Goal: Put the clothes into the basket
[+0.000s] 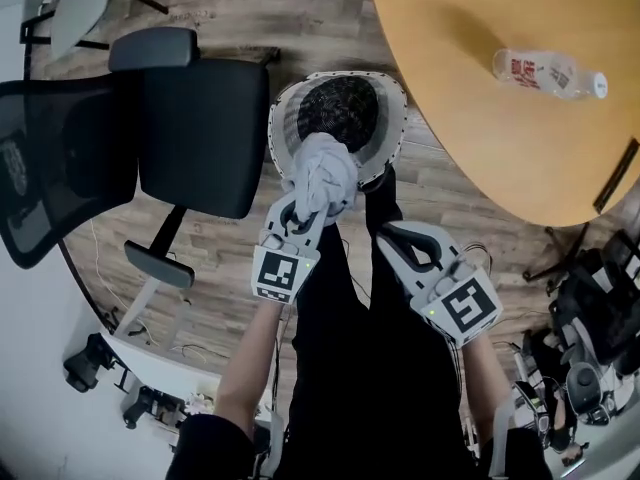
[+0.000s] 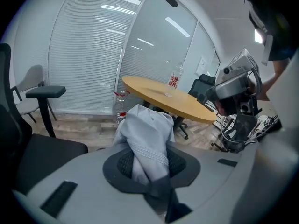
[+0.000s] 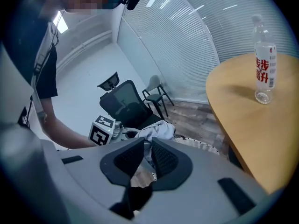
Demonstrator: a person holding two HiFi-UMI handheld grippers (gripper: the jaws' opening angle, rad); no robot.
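1. Head view: my left tool [image 1: 300, 213] is clamped on the bunched pale grey cloth garment [image 1: 325, 173]. The bundle rises out of the jaws and hangs directly over the round white-mesh basket with a dark inside [image 1: 395, 118]. The basket stands on the wooden floor beside the black office chair [image 1: 200, 138]. The garment's long axis runs from the jaws towards the basket's middle, so I judge the drop point lies just ahead of and below the left tool. My right tool [image 1: 392, 236] sits just beside it on the right, slightly further from the basket. The garment covers the basket's near rim.

2. Left gripper view: the left tool [image 2: 149, 167] pinches the garment [image 2: 147, 129] between its pads, and the cloth bulges upward past them. The basket is not visible here, so I cannot judge height above it from this view.

3. Right gripper view: the right tool [image 3: 147, 155] has its jaws narrowly apart with nothing pressed between the pads. Beyond the gap I can see the garment [image 3: 156, 130] and part of the basket's rim [image 3: 201, 146]. The basket's inside is cut off.
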